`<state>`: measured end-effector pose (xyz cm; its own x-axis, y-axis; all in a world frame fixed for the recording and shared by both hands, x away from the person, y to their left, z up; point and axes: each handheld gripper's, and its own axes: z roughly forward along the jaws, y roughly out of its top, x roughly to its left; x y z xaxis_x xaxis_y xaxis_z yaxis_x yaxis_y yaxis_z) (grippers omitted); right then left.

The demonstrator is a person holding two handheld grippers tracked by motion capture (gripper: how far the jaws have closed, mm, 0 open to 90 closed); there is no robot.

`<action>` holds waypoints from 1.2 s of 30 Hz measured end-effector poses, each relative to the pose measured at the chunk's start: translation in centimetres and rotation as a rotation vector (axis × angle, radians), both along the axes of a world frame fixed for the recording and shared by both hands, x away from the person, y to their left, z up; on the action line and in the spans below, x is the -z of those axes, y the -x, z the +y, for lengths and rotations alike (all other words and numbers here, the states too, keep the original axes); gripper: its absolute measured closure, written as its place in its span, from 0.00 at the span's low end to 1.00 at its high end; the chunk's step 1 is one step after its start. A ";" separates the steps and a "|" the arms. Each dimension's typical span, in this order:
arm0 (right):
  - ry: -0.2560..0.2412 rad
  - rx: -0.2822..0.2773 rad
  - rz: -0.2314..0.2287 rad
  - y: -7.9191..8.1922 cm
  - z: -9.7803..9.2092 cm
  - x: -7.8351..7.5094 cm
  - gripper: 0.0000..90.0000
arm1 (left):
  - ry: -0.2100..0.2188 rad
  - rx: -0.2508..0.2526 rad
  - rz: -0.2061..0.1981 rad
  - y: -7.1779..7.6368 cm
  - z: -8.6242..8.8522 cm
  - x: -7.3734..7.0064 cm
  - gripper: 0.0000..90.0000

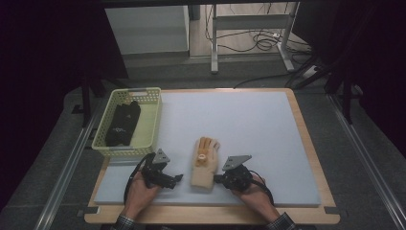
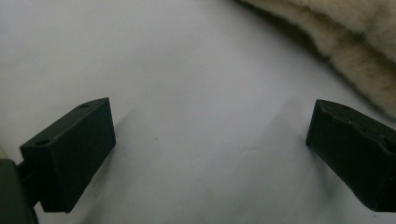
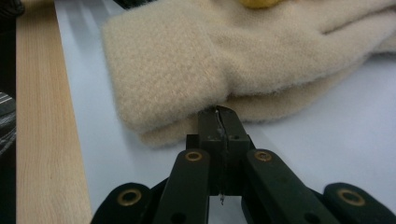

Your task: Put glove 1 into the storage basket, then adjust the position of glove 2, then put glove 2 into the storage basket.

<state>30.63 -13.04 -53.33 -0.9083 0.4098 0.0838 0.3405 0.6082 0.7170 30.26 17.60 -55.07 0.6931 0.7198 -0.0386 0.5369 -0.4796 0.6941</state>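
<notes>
A cream knitted glove (image 1: 203,165) with orange fingertips lies flat on the white mat (image 1: 249,124) near the front, cuff toward the person. My left gripper (image 1: 179,177) rests on the mat just left of the cuff. In the left gripper view, my left gripper (image 2: 210,149) is open with only bare mat between its jaws, and the glove (image 2: 355,37) lies beyond at the upper right. My right gripper (image 1: 217,178) is at the cuff's right side. In the right gripper view, my right gripper (image 3: 224,114) is shut with its tips touching the edge of the glove's cuff (image 3: 187,60). No fabric shows between them.
A pale yellow basket (image 1: 158,115) stands at the mat's left edge with black gloves (image 1: 122,122) in it. The mat lies on a wooden board (image 1: 306,139), whose front strip (image 3: 42,140) runs close by the cuff. A metal table frame stands beyond the board.
</notes>
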 end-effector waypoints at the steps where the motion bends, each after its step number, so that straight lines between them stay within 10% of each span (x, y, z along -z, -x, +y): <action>1: -0.002 -0.001 0.000 0.0 0.1 0.0 0.98 | 0.000 0.000 0.000 0.0 0.0 0.0 0.02; 36: -0.011 -0.002 -0.016 -1.7 6.7 0.5 0.98 | 0.001 -0.016 0.001 1.9 3.9 0.3 0.02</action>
